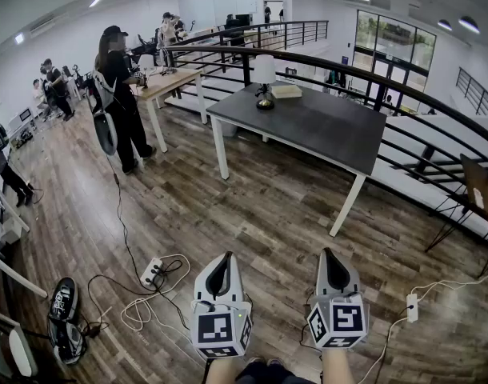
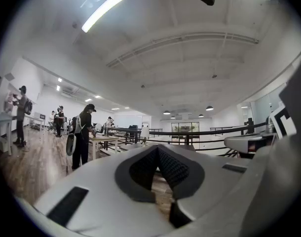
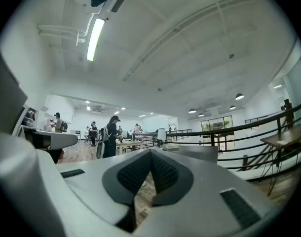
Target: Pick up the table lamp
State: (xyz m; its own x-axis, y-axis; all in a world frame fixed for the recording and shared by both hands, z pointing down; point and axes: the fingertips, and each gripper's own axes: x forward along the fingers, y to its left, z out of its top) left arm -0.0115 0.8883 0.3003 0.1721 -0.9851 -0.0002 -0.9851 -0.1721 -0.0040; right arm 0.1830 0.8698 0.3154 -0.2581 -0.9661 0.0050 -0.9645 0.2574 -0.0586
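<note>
Approach step: left hand-held gripper point(image 1: 226, 257) and right hand-held gripper point(image 1: 329, 254) are closed and empty. Next, walk to the table lamp point(image 1: 264, 78), apparently at the tabletop's point(image 1: 324, 126) far corner.

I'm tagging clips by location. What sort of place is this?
Likely an open-plan office or lab on a mezzanine: a black railing runs along the edge, a person stands at a desk, and a dark table carries a table lamp.
</note>
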